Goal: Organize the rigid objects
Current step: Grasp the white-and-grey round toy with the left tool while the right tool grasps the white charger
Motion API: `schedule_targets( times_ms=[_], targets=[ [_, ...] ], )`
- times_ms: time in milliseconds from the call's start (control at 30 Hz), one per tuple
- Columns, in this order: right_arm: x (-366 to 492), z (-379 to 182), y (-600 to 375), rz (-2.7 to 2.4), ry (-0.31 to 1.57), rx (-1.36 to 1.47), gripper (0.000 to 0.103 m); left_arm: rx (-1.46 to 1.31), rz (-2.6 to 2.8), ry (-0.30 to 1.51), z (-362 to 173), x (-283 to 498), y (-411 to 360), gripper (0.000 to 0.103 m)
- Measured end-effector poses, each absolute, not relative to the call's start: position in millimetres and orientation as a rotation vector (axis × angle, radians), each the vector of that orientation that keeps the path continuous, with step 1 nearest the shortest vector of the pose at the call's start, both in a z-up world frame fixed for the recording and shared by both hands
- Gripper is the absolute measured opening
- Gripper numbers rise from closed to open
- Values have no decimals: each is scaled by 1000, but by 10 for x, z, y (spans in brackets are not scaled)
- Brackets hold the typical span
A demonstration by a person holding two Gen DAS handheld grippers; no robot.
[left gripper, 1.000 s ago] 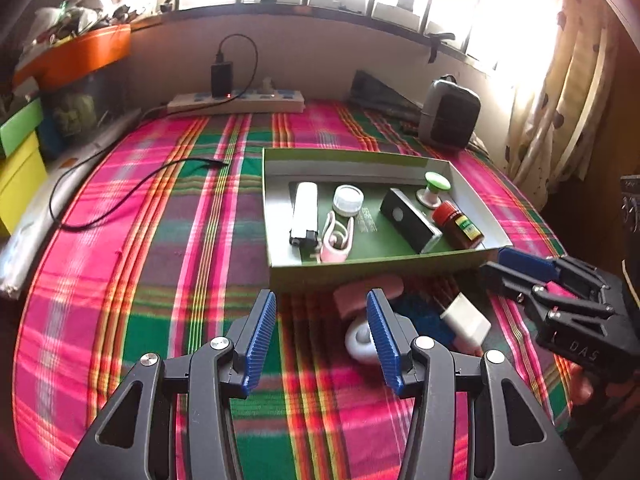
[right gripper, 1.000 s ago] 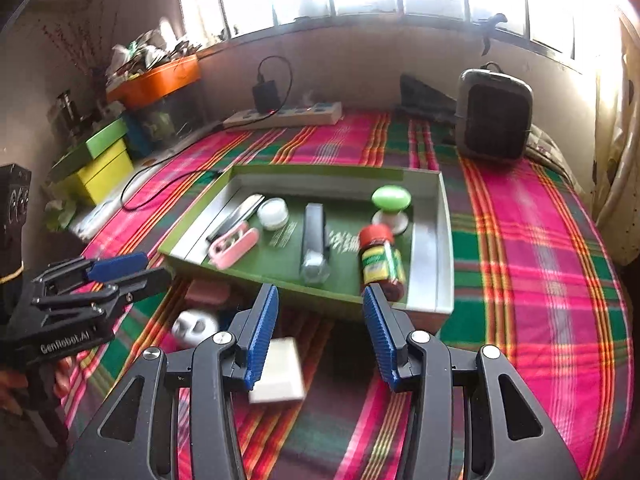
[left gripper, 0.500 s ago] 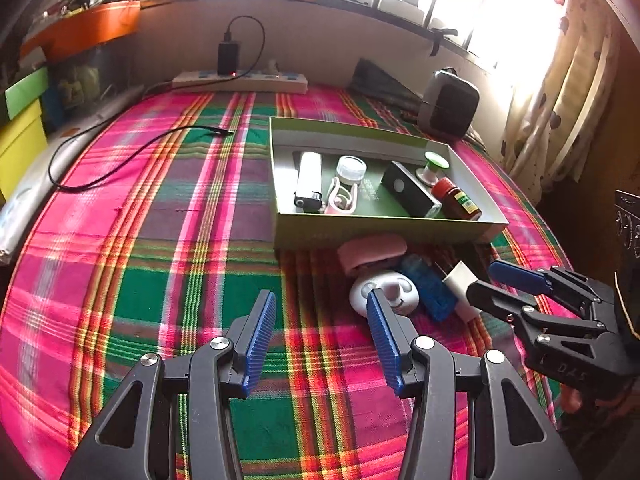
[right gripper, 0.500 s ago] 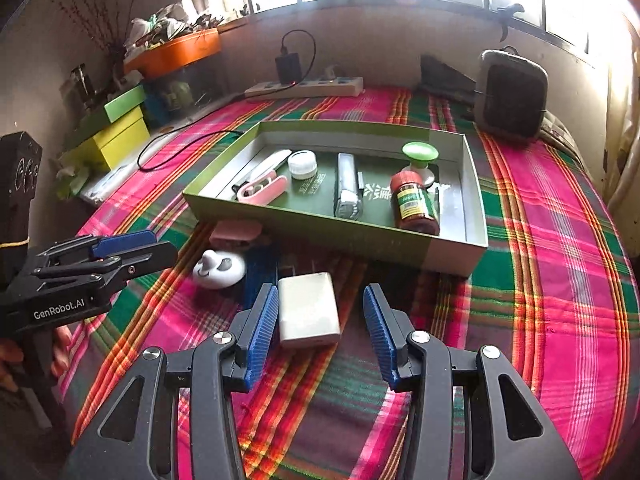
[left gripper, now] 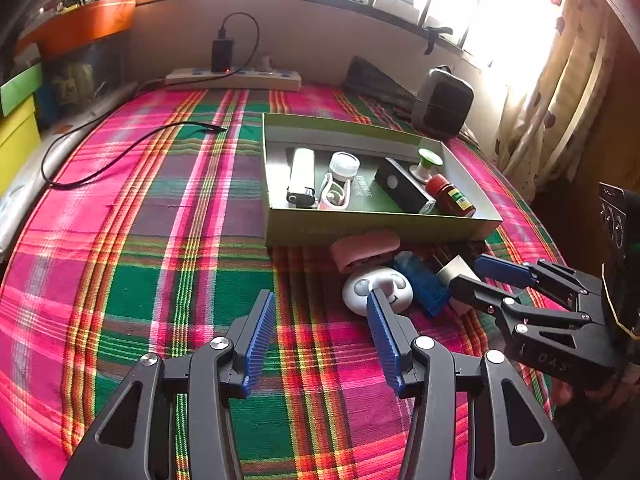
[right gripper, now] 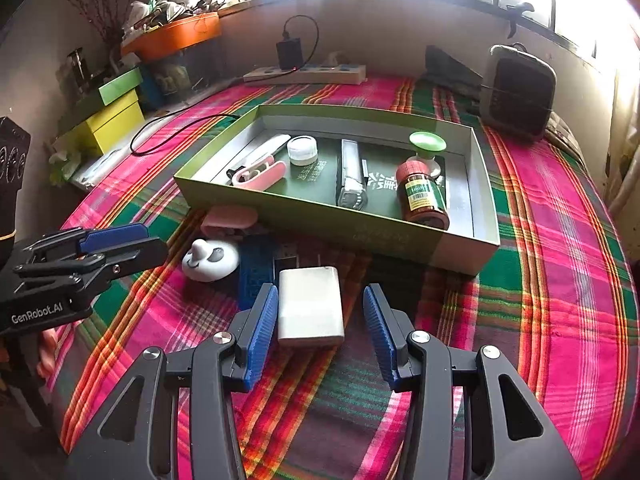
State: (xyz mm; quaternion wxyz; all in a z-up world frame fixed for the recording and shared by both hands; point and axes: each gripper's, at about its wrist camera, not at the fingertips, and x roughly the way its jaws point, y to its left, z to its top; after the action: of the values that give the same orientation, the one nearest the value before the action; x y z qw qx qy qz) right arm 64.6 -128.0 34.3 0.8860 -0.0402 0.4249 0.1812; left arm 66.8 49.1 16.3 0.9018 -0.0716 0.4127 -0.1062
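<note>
R gripper [right gripper: 320, 320] fingers stood apart, released, w/ a flat white rectangular block [right gripper: 311, 307] on the plaid cloth [right gripper: 560, 280] between them, left pad just beside it, right pad apart. L gripper [left gripper: 320, 332] fingers also released, nothing between; right tip overlapped a white round smiley-face toy [left gripper: 378, 289]. Behind: blue textured bar [right gripper: 256, 270], pink oval case [right gripper: 228, 218], then green shallow cardboard tray [right gripper: 280, 202] w/ red-capped bottle [right gripper: 422, 196], white-lid jar [right gripper: 302, 150].

A plaid-covered bed [right gripper: 560, 280] is carrying a green tray [right gripper: 320, 208]; beside the tray, a white box [right gripper: 310, 306], blue case [right gripper: 256, 272] and white holder [right gripper: 210, 260] are lying.
</note>
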Motion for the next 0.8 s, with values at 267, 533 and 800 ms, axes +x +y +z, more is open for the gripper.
schedule_targets(
  times_ms=[267, 533, 800],
  targets=[
    [664, 295, -1342, 335, 909, -92, 46, -138, -228, 859, 159, 693, 452, 47],
    [744, 244, -1331, 338, 928, -93, 46, -129, -238, 870, 144, 720, 399, 47],
    [760, 245, -1397, 314, 919, -91, 39, -145, -260, 881, 142, 759, 337, 48]
  ],
)
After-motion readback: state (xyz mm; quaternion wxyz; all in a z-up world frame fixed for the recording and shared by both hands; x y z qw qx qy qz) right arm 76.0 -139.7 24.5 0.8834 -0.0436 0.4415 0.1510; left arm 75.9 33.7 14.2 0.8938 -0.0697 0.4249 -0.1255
